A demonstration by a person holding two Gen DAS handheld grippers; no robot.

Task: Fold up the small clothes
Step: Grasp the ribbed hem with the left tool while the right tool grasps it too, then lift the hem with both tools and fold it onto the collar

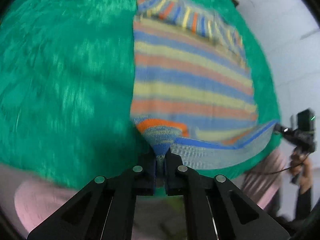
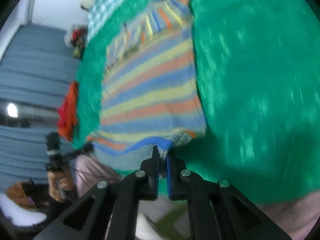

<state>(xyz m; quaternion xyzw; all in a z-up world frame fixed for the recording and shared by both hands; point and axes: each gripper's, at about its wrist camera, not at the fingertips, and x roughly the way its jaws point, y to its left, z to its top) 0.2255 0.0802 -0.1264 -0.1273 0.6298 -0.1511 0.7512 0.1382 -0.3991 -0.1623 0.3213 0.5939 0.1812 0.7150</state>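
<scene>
A small knitted garment [image 1: 190,76] with blue, yellow and orange stripes lies on a green furry cloth [image 1: 66,76]. My left gripper [image 1: 160,154] is shut on the garment's near left corner, lifted off the cloth. My right gripper [image 2: 163,154] is shut on the garment's [image 2: 150,92] other near corner. The near hem hangs between the two grippers, showing its pale inside. The right gripper [image 1: 280,129] also shows at the right edge of the left wrist view, and the left gripper [image 2: 88,148] at the left of the right wrist view. Both views are motion-blurred.
The green cloth [image 2: 260,80] covers the surface; a pink cover [image 1: 36,196] shows below its near edge. A red-orange cloth [image 2: 68,112] hangs at the far edge. A checked cloth [image 2: 106,6] lies at the back. Grey steps [image 2: 30,76] are beyond.
</scene>
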